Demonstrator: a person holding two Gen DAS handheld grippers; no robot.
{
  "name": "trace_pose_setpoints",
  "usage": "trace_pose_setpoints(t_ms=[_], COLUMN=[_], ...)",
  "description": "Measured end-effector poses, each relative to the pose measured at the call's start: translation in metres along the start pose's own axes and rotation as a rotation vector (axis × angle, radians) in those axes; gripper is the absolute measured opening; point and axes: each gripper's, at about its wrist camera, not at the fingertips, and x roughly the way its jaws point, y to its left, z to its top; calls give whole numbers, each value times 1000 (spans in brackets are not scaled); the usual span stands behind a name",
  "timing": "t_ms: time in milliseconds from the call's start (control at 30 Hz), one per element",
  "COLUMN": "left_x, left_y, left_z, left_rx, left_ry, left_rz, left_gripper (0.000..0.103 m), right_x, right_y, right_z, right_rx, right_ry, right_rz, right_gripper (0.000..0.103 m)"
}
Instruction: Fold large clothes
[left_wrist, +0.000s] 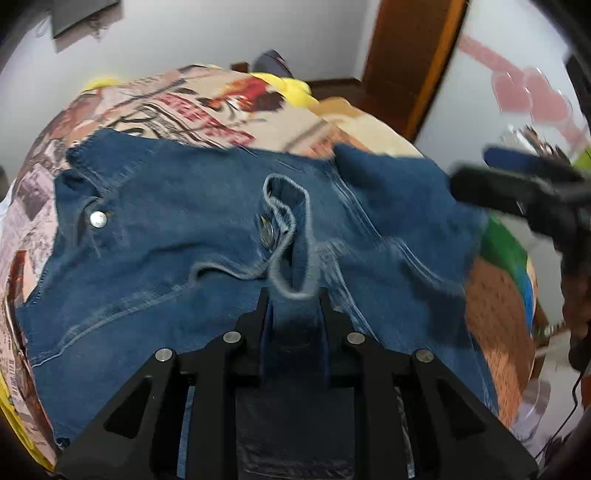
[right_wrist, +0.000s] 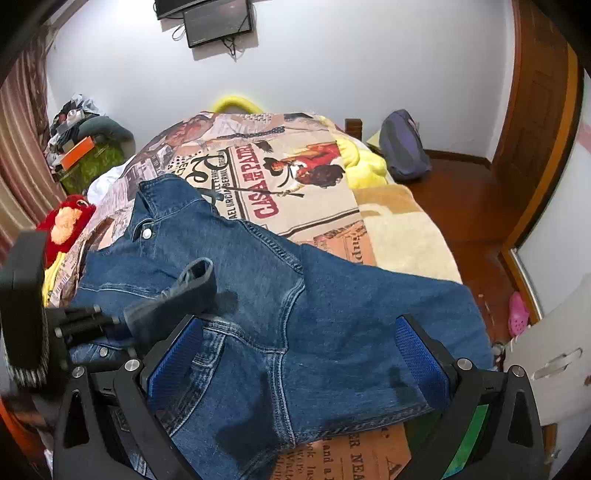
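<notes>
Left hand-held gripper (left_wrist: 293, 295) pinching sleeve cuff (left_wrist: 291, 236) of denim jacket (right_wrist: 258, 295); right hand-held gripper (right_wrist: 299, 350) hovering, released. Risk: cuff slipping, fold skewing on bed (right_wrist: 399, 229).

We see a printed bedspread (right_wrist: 288, 184), a yellow blanket (right_wrist: 364, 162) at one o'clock, a backpack (right_wrist: 404, 146) beyond, a red plush toy (right_wrist: 66, 221) at nine, a monitor (right_wrist: 218, 22) at twelve.

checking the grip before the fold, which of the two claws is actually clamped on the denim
The left claw: it pinches a denim jacket cuff between closed fingers. The right claw is spread wide, holding nothing.
</notes>
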Motion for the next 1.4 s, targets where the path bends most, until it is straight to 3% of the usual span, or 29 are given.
trace_pose_setpoints(t_ms=[167,267,400,533,700,800,833,867,900,967,1067,1300,1400], left_x=[-9,-29,-50,-67,-72,-72,-71,-71,-71,-73,-76,-77,-71], left_y=[-4,11,50,103,170,206,214,223,232,241,253,263,256], left_z=[-8,-14,-20,-43,-80,-108,-114,-120,-129,-138,-146,-141,-135], left_rx=[2,-44,-120,-215,-339,-424,-448,-475,-508,-542,-571,-579,-554], left_ry=[12,-35,-80,-107,-77,-34,-26,-18,-13,-8,-6,-19,-22], left_rz=[-27,-10,55,187,352,403,408,410,415,429,461,460,452], left_gripper=[58,69,72,75,76,76,76,76,76,76,76,76,82], right_x=[8,15,32,62,102,118,122,125,126,123,112,70,65], right_y=[9,19,34,48,68,75,77,78,80,84,93,113,115], right_z=[3,7,12,14,10,8,7,6,6,7,14,43,48], right_rx=[3,-11,-18,5,-4,-14,-9,-8,-14,-33,-85,-209,-243], right_ry=[12,30,78,150,238,251,256,256,251,209,159,11,-17], right_rz=[33,71,135,158,155,145,154,166,156,127,118,91,49], right_gripper=[103,103,103,103,101,89,71,64,63,47,42,39,39])
